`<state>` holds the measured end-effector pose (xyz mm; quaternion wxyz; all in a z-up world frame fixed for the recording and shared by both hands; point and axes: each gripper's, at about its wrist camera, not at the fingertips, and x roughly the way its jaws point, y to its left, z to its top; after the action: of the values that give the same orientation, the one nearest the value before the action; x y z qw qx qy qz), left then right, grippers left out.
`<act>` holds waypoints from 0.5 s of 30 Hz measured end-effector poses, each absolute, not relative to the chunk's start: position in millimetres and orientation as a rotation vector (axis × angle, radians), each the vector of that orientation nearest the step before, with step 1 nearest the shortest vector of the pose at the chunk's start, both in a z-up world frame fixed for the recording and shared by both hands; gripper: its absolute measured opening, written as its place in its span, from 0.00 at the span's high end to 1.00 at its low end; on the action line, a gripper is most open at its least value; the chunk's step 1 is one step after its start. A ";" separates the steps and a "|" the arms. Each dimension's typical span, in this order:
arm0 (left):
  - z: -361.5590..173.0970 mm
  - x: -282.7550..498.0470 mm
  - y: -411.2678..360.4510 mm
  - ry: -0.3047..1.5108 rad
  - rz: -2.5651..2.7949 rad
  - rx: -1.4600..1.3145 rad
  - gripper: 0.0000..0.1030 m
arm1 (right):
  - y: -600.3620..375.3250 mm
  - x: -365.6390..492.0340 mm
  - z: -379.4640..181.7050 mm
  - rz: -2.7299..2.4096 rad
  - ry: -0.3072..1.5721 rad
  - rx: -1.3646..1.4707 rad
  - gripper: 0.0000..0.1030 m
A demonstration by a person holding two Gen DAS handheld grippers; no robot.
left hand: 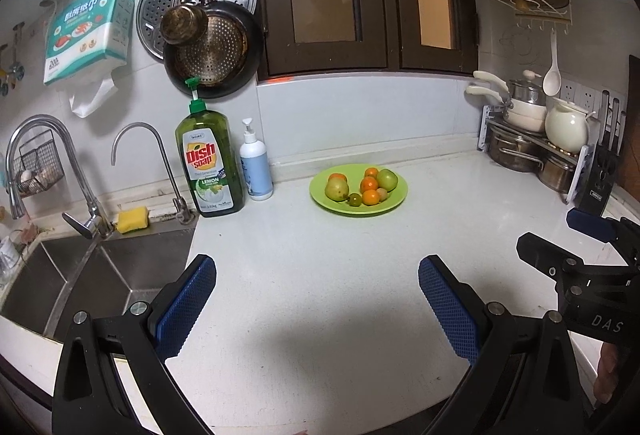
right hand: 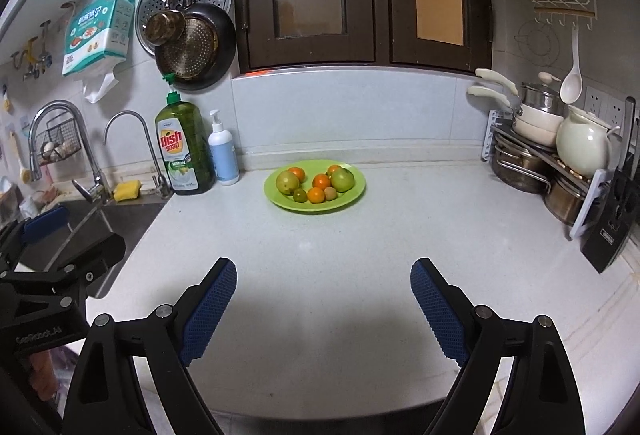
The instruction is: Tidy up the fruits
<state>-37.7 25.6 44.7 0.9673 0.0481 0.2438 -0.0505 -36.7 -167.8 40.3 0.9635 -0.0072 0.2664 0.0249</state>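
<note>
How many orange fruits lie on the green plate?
4. On the green plate: one at the back left, one at the back right, one in the middle, one at the front. More may be hidden behind the larger green fruits.

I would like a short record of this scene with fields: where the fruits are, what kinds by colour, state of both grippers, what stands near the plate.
fruits: all on the green plate, on the white counter
colours: four orange fruits, two large green ones, two small ones
left gripper: open, empty
right gripper: open, empty
left of plate: dish soap bottle, white pump bottle
</note>
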 end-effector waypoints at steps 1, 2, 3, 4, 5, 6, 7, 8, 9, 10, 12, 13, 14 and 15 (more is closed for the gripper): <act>45.3 -39.6 25.3 0.489 -0.102 0.100 0.00 | -168.3 -37.0 40.5 0.051 0.540 -0.015 0.13; 45.6 -41.1 25.1 0.487 -0.102 0.104 0.00 | -168.8 -38.1 40.5 0.051 0.541 -0.015 0.13; 46.0 -43.2 24.6 0.484 -0.099 0.107 0.00 | -169.5 -38.6 40.6 0.052 0.541 -0.014 0.13; 46.3 -44.4 24.5 0.482 -0.098 0.108 0.00 | -170.7 -39.6 40.6 0.052 0.541 -0.013 0.13; 46.7 -46.1 24.2 0.480 -0.100 0.109 0.00 | -171.7 -40.6 40.3 0.051 0.541 -0.011 0.13; 47.5 -47.2 23.6 0.478 -0.100 0.110 0.00 | -172.5 -41.2 40.3 0.052 0.540 -0.011 0.13; 48.2 -49.4 22.8 0.474 -0.099 0.113 0.00 | -172.9 -42.7 40.2 0.051 0.539 -0.011 0.13; 48.6 -50.0 22.6 0.472 -0.099 0.115 0.00 | -173.3 -43.9 40.1 0.050 0.538 -0.011 0.13; 48.7 -51.0 22.4 0.471 -0.101 0.116 0.00 | -173.7 -44.7 40.0 0.051 0.538 -0.011 0.13; 49.0 -52.2 22.1 0.470 -0.102 0.115 0.00 | -174.0 -45.8 39.9 0.052 0.538 -0.011 0.13; 49.2 -53.8 21.6 0.470 -0.103 0.116 0.00 | -174.5 -47.4 40.0 0.049 0.535 -0.011 0.13; 49.2 -54.1 21.4 0.470 -0.101 0.115 0.00 | -174.7 -48.6 40.5 0.048 0.533 -0.012 0.13; 49.4 -54.7 21.5 0.469 -0.103 0.114 0.00 | -174.9 -49.5 40.6 0.047 0.532 -0.013 0.13; 48.9 -54.8 21.6 0.469 -0.104 0.114 0.00 | -175.3 -50.3 41.0 0.045 0.531 -0.014 0.13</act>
<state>-54.8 21.6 48.9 0.9697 0.0562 0.2320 -0.0516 -50.3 -175.3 41.0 0.9646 -0.0070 0.2626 0.0224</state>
